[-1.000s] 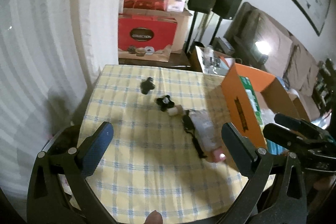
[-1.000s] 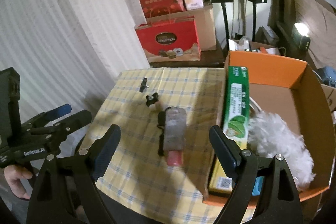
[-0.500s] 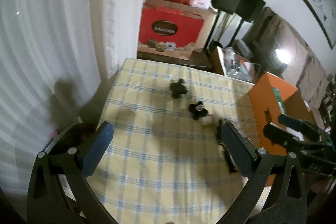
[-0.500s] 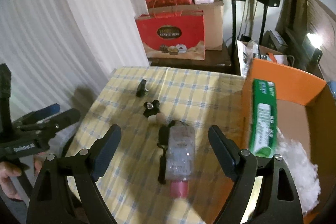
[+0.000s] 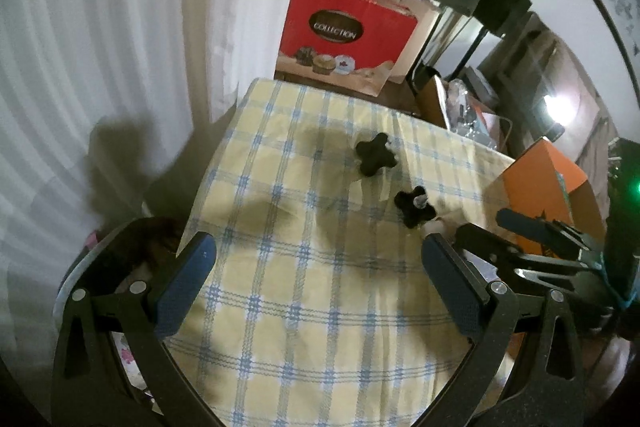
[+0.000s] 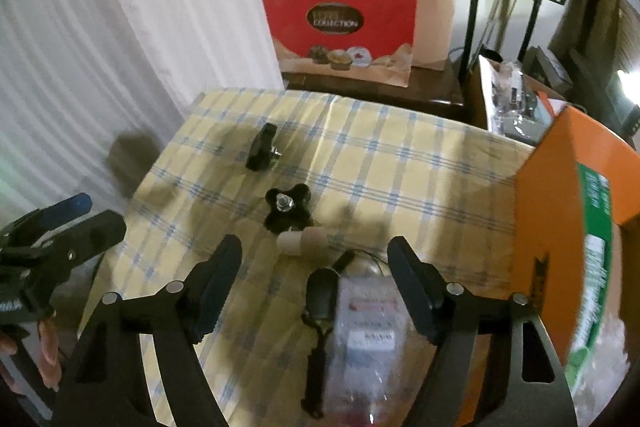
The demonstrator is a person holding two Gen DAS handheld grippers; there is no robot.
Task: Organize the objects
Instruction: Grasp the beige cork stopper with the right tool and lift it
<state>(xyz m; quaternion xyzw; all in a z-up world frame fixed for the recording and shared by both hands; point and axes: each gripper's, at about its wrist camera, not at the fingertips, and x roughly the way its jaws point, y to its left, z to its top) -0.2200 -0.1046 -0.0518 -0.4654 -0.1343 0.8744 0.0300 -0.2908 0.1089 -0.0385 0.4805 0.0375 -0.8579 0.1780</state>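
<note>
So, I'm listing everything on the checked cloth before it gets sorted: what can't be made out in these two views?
- Clear bottle, right wrist view: blurred label, lower end cut off by the frame edge.
- Orange box: its contents run off the right edge; in the left wrist view only an outer corner shows.
- Small pale cylinder: too blurred to identify.
- Left wrist view: the right hand-held gripper covers the bottle's area.

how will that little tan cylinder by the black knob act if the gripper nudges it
The tan cylinder lies on its side on the checked cloth, so it would probably roll. It looks small and cork-like, likely light and easily knocked away. The black star knob right beside it may block rolling that way.
</note>
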